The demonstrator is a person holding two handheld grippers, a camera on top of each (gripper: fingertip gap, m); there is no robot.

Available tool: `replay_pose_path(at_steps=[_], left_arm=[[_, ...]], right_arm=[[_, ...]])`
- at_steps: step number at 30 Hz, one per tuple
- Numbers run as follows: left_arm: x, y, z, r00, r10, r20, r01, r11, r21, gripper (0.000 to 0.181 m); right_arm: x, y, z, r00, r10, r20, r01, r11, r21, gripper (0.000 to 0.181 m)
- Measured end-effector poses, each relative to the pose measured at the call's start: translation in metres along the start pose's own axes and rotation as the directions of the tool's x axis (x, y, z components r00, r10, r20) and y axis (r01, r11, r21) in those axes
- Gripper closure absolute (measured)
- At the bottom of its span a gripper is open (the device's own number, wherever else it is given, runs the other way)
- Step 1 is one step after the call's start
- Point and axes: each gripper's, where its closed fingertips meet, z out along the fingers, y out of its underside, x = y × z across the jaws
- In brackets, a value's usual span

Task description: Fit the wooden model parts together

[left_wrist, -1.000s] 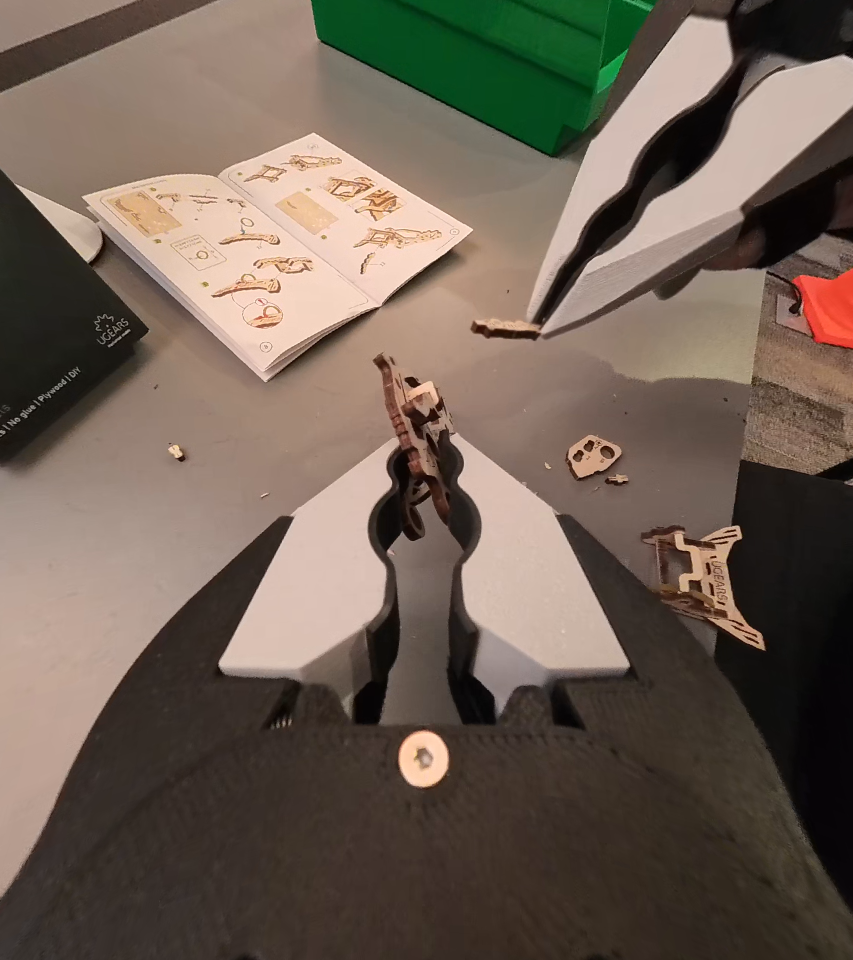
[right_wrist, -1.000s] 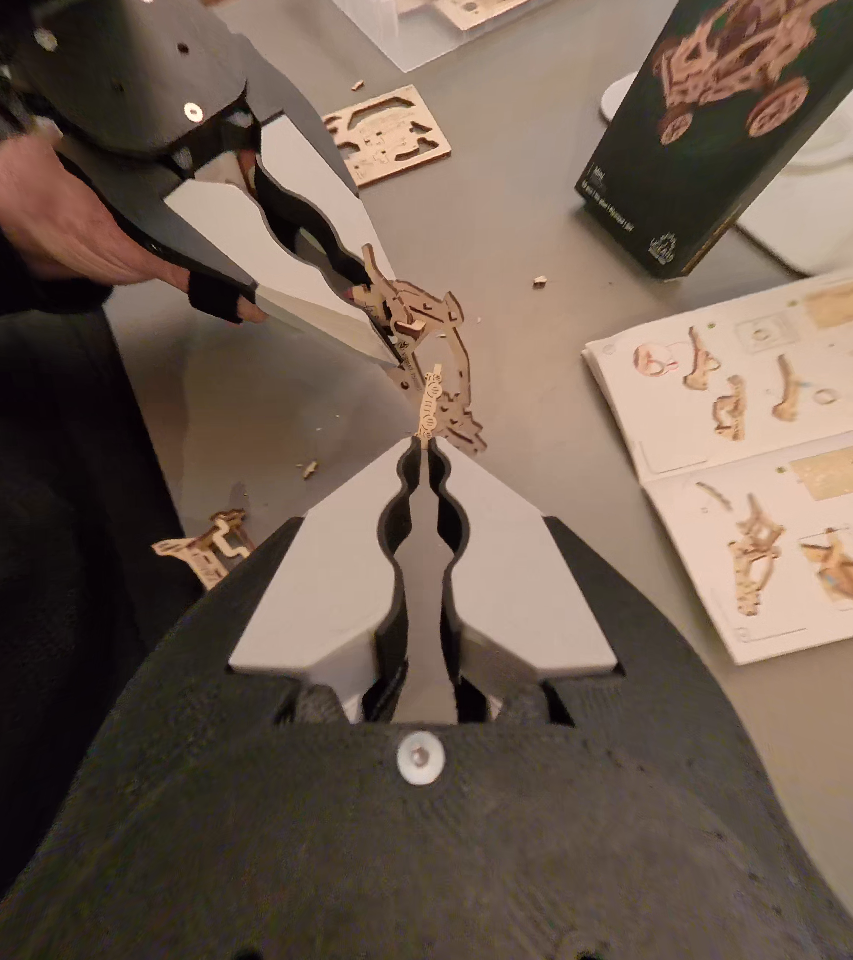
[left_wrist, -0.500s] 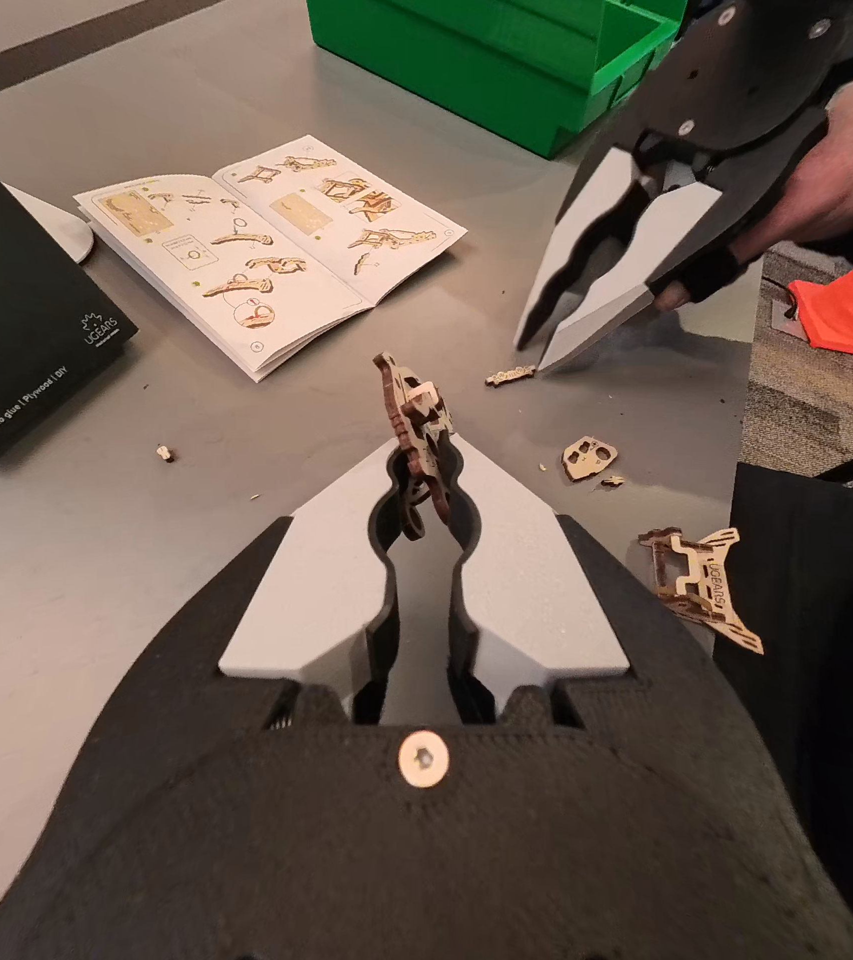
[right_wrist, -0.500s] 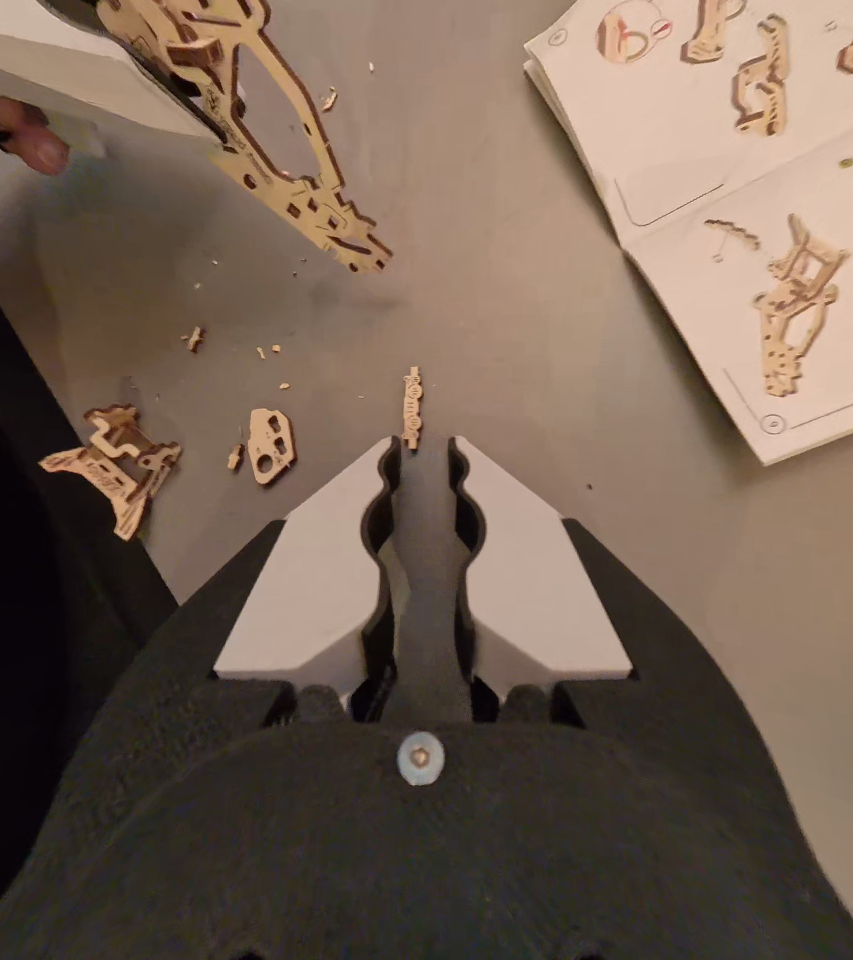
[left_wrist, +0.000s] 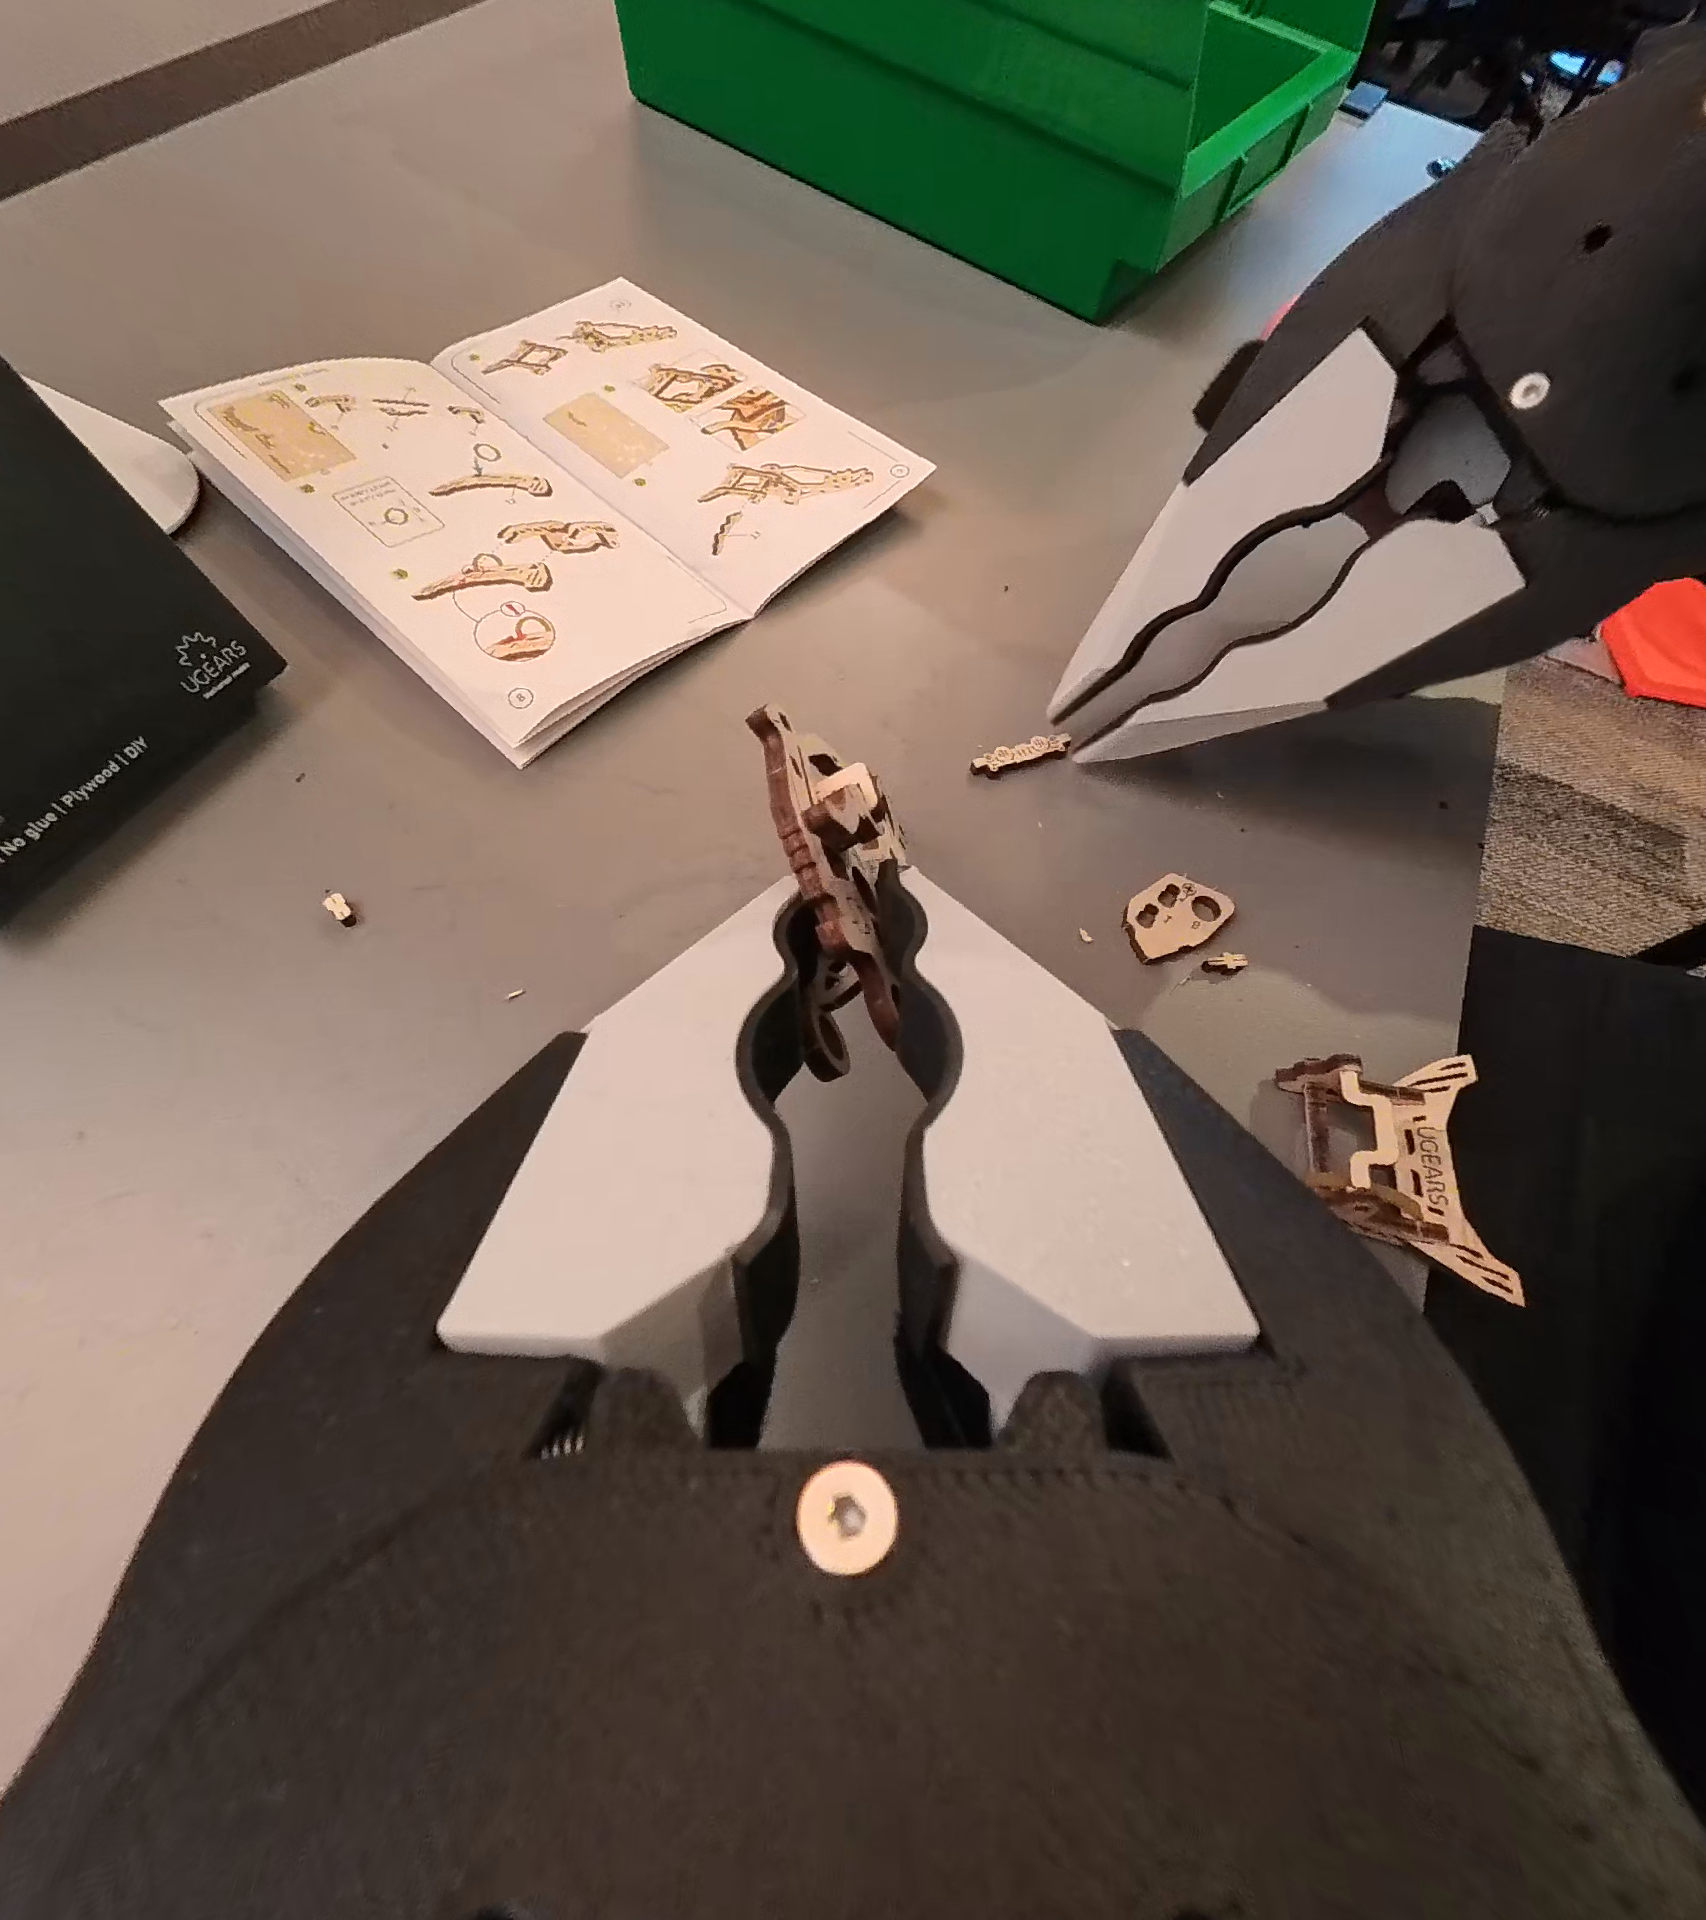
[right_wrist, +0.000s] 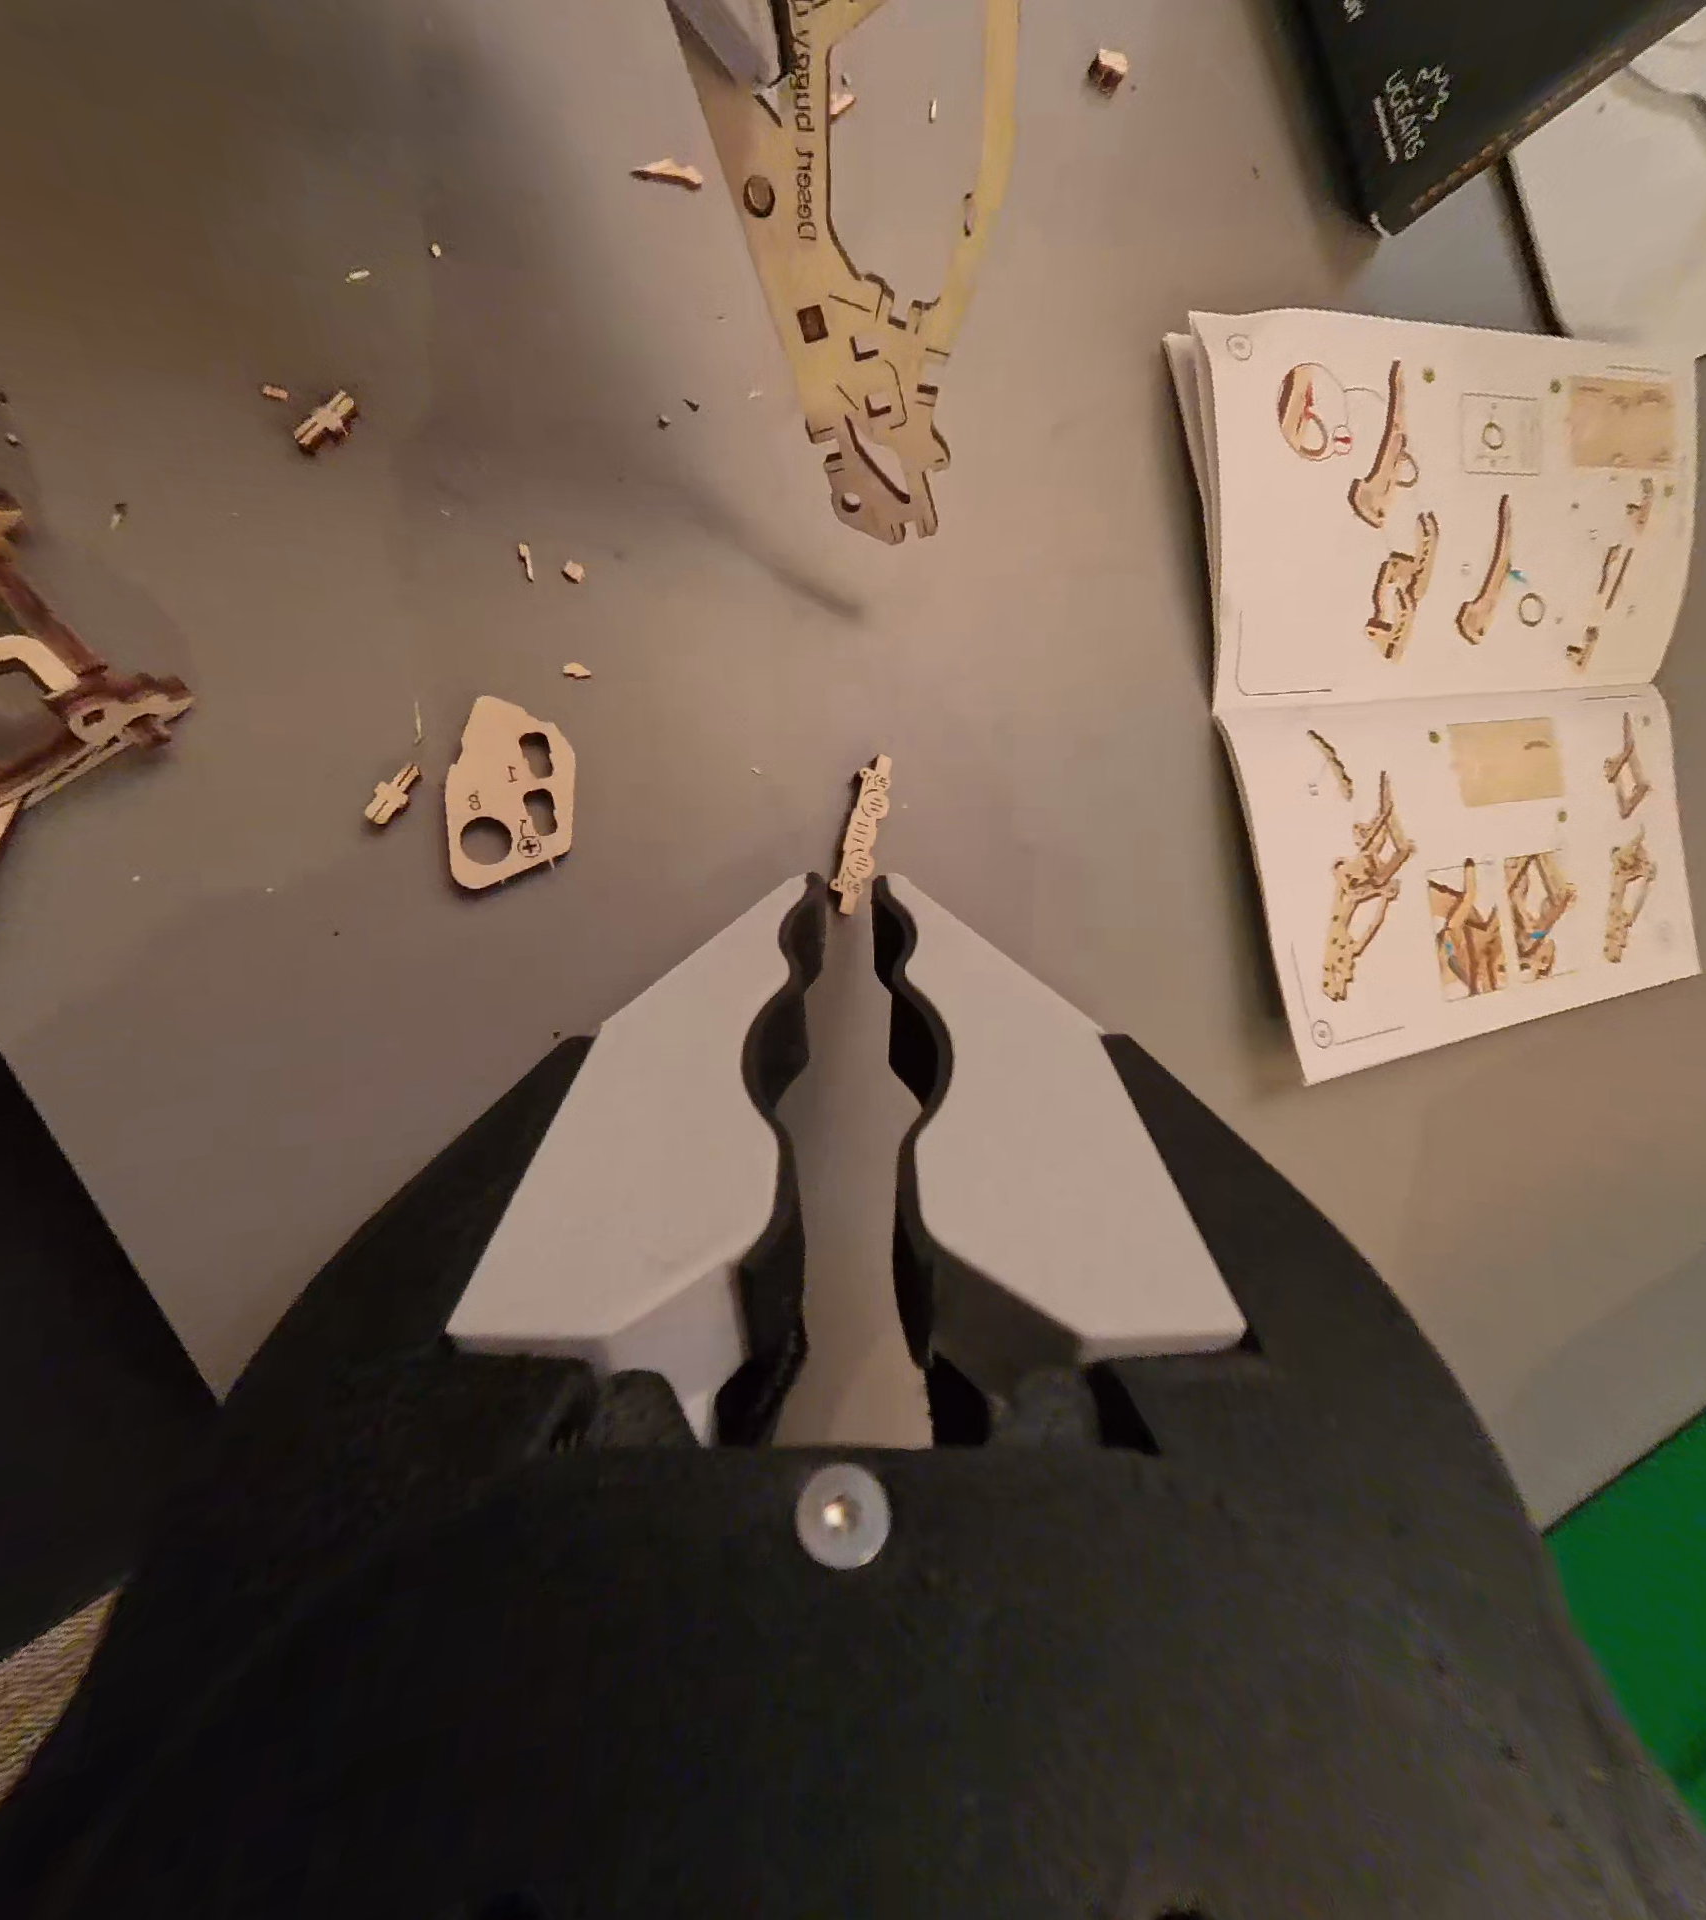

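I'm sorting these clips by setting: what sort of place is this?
Probably an office or lab workbench set up for hobby model building: a grey table, an open instruction booklet, a green plastic bin, and carpet floor beside it.

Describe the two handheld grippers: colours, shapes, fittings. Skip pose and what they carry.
The left gripper and the right gripper match: a broad, matte black, rough-textured printed body, one silver screw at its centre, and two light grey wedge-shaped fingers tapering to points. Wavy black pads line the inner faces. Seen from the left wrist view, the right gripper's side carries further silver screws and small holes. No cables show.
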Motion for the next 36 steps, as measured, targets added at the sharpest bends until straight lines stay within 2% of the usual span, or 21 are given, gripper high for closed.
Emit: replay_pose_path(at_steps=[5,9,11,20,23,25,27,32,34,36], left_arm=[[0.001,0.000,0.001,1.000,-0.005,-0.005,0.005,1.000,0.001,0.172],[0.002,0.000,0.001,1.000,-0.006,-0.009,0.006,1.000,0.001,0.173],[0.002,0.000,0.002,1.000,-0.009,-0.009,0.009,1.000,0.000,0.172],[0.001,0.001,0.002,1.000,-0.015,-0.011,0.015,1.000,-0.001,0.172],[0.002,0.001,0.002,1.000,-0.013,-0.011,0.013,1.000,0.000,0.173],[0.002,0.001,0.002,1.000,-0.015,-0.012,0.015,1.000,0.000,0.173],[0.002,0.001,0.002,1.000,-0.015,-0.012,0.015,1.000,0.000,0.173],[0.001,0.001,0.002,1.000,-0.015,-0.010,0.015,1.000,0.000,0.172],[0.001,0.001,0.002,1.000,-0.014,-0.009,0.014,1.000,-0.001,0.173],[0.002,0.001,0.003,1.000,-0.017,-0.013,0.017,1.000,0.001,0.172]], right_arm=[[0.007,0.003,0.000,0.976,0.209,0.061,-0.210,0.978,0.011,0.175],[0.004,0.001,0.001,0.910,0.372,0.183,-0.380,0.925,0.009,0.174],[0.007,0.003,0.003,0.908,0.383,0.169,-0.390,0.921,0.009,0.181],[0.010,-0.002,0.001,0.931,0.330,0.155,-0.338,0.941,0.022,0.181],[0.007,-0.001,0.001,0.895,0.399,0.201,-0.407,0.913,0.002,0.168],[0.007,0.003,0.005,0.891,0.412,0.191,-0.419,0.908,-0.005,0.167],[0.006,0.002,0.007,0.893,0.411,0.183,-0.419,0.908,0.009,0.176],[0.011,0.000,0.006,0.918,0.370,0.145,-0.378,0.925,0.033,0.180],[0.021,0.005,0.002,0.966,0.256,0.032,-0.257,0.966,0.018,0.181],[0.032,0.009,-0.001,0.993,0.060,-0.099,-0.063,0.997,-0.034,0.181]])
